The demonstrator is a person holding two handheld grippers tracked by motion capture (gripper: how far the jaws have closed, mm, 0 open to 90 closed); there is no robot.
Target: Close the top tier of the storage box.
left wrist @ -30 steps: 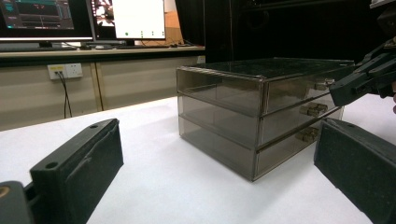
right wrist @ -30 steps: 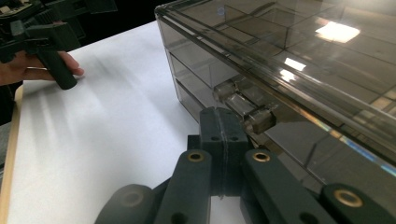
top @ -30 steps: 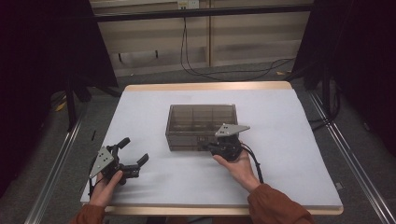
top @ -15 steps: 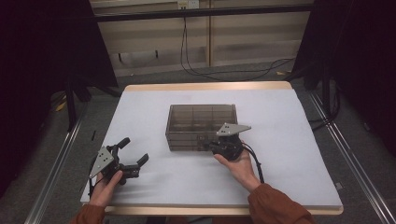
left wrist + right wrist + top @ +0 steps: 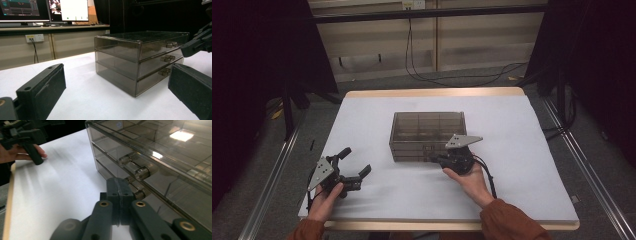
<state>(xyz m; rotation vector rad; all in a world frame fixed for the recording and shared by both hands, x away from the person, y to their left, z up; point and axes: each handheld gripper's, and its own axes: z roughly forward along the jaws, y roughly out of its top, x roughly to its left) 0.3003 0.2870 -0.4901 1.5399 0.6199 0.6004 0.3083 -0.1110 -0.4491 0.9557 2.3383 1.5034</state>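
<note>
drawer box [image 5: 428, 135]: smoky clear plastic, 3 stacked drawers, mid-table on the white sheet [image 5: 522, 165], front facing us.

handles [image 5: 170, 58]: 1 small clear knob per drawer, near the front's right end as seen from the high view.

right gripper [image 5: 435, 160]: at the box front, low, level with the lower knobs. In the right gripper view its jaws meet pad to pad just short of the middle drawer's knob [image 5: 136, 191]. They have just eased apart a hair. We see nothing pinched between them, tips near the knob but apart from it.

left gripper [image 5: 357, 167]: resting near the table's left front corner, well apart from the box, jaws spread wide, nothing between them.

step, our read: getting a grip on a drawer knob to pull it out.

how we'd do it well:
- open the jaws enough to clear the knob before advancing, since closed tips will just push the box back
- centre the knob between the pads, then clamp square
- pull straight along the drawer's travel, no lift
- box looks light, so we'd brace it with the left gripper if it slides
</note>
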